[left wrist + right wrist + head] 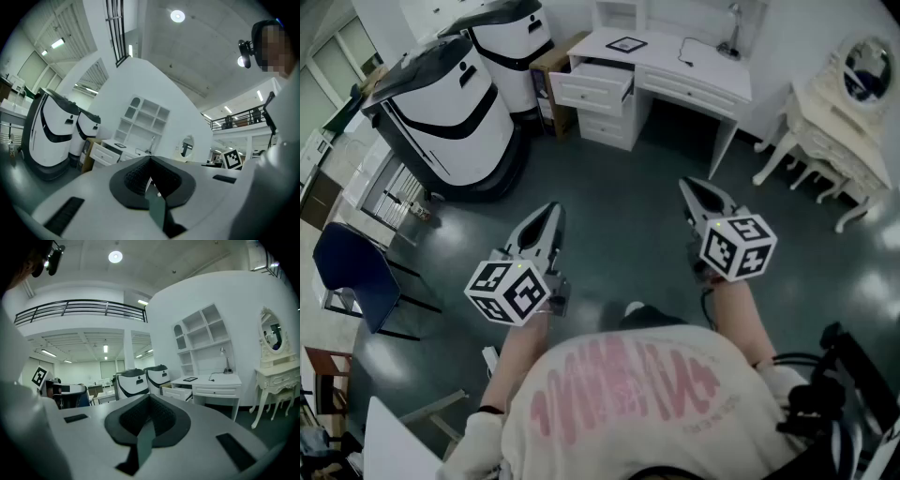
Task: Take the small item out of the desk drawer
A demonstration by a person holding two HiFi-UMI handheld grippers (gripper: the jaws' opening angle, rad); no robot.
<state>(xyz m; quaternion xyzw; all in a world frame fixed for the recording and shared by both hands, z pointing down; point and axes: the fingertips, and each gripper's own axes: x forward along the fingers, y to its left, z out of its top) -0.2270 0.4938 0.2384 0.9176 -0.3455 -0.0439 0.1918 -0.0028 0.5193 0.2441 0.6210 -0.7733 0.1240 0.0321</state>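
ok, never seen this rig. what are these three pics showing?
No robot: a person holds a two-jaw gripper in each hand. The head view looks down on the left gripper and right gripper; the other two pictures come from a camera on each gripper, looking along its jaws. Both are shut, holding nothing. Ahead stands a white desk with its top drawer open; a lamp and flat dark item sit on it. The drawer's contents aren't visible.
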